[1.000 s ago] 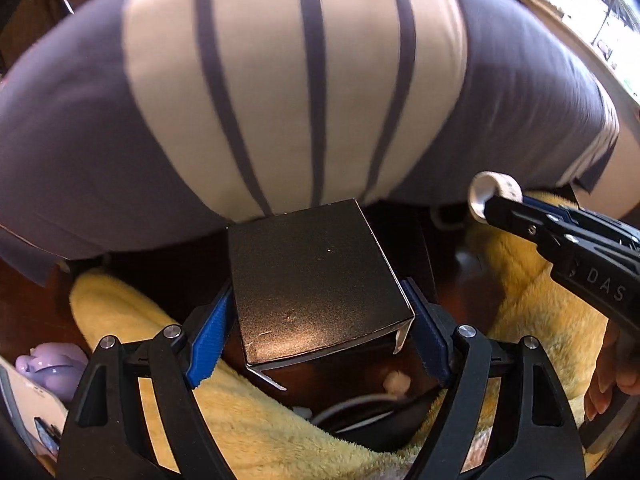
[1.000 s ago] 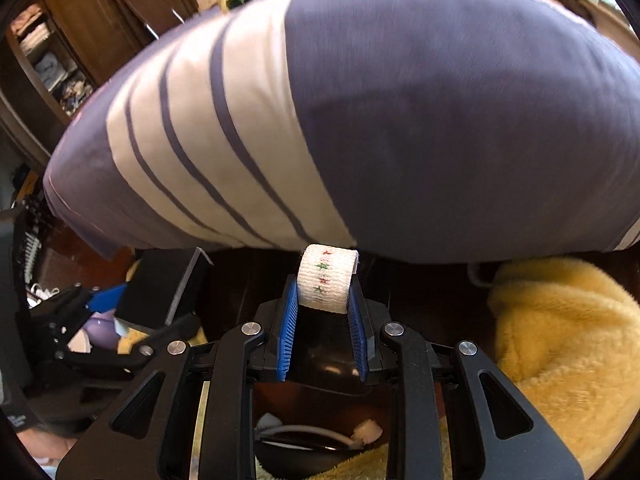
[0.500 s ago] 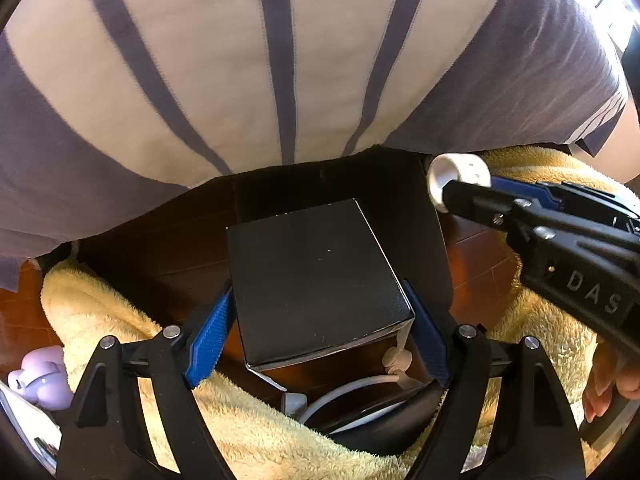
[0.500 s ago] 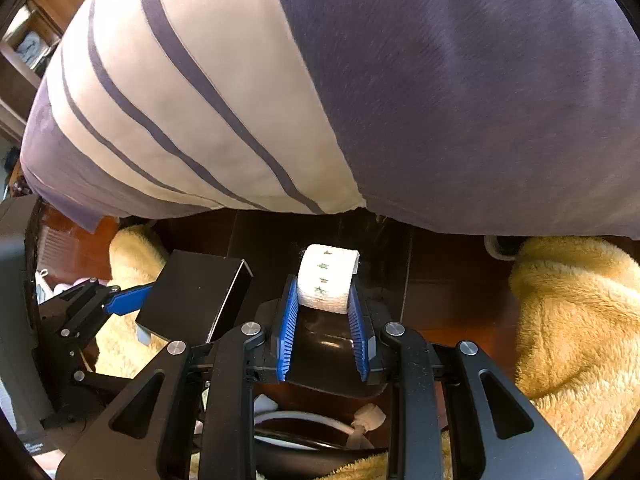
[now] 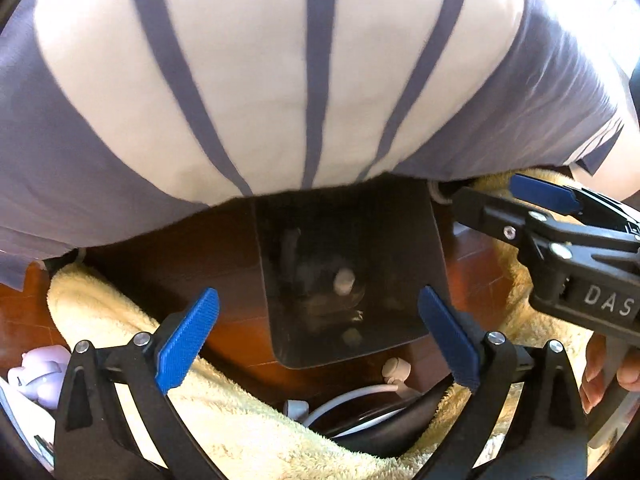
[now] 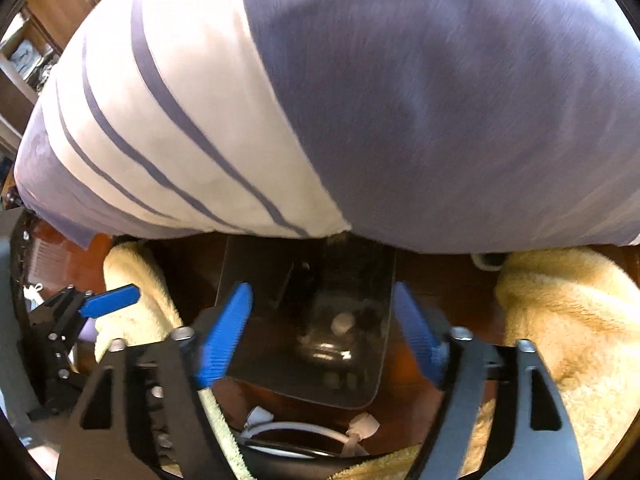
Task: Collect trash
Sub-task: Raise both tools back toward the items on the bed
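Note:
A dark trash bin (image 5: 424, 240) stands on the floor below both grippers; it also shows in the right wrist view (image 6: 380, 280). Inside it lie the white roll (image 5: 344, 282), also in the right wrist view (image 6: 343, 324), a black box (image 6: 296, 284) and other scraps. My left gripper (image 5: 316, 336) is open and empty above the bin. My right gripper (image 6: 320, 336) is open and empty above the bin; it also shows in the left wrist view (image 5: 500, 196).
The person's striped purple and white shirt (image 5: 280, 80) fills the upper half of both views. A yellow fluffy blanket (image 6: 568, 320) lies around the bin. A white cable (image 5: 360, 394) in a dark bowl and a lilac toy (image 5: 40, 372) lie near me.
My left gripper opened and dropped the black box into the bin. My right gripper opened and dropped the white roll into it. Both now hang empty over the bin.

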Tool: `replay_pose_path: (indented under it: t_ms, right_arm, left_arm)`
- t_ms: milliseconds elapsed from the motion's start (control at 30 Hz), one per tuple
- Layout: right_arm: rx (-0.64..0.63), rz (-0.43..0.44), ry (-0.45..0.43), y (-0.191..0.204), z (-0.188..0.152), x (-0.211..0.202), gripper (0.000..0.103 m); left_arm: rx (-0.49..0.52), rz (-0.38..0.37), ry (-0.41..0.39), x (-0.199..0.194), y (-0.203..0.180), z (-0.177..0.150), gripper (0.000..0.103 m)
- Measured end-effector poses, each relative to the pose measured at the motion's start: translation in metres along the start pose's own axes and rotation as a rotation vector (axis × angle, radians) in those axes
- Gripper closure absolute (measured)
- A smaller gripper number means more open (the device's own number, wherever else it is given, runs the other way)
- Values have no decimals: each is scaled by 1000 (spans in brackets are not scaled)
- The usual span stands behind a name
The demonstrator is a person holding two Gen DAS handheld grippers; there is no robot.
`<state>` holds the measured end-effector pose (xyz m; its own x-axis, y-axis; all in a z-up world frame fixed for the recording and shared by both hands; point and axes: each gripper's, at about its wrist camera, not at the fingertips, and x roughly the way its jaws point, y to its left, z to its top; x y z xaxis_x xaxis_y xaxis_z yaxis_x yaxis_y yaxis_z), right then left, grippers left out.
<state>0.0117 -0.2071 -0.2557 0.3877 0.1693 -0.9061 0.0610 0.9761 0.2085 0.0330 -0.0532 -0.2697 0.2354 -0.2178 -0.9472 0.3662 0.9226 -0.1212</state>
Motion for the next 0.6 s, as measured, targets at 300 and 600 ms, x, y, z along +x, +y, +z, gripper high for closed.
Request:
replay_pose_path:
  t_ms: [300,600]
  right_arm:
    - [-20,-70,-200,-5,18,-75,9]
    - [-30,-126,-372,-11,56,-133,6]
  left_arm:
    - [16,71,-154,-72,2,11,8]
    - [-10,106,-335,-143,16,45,8]
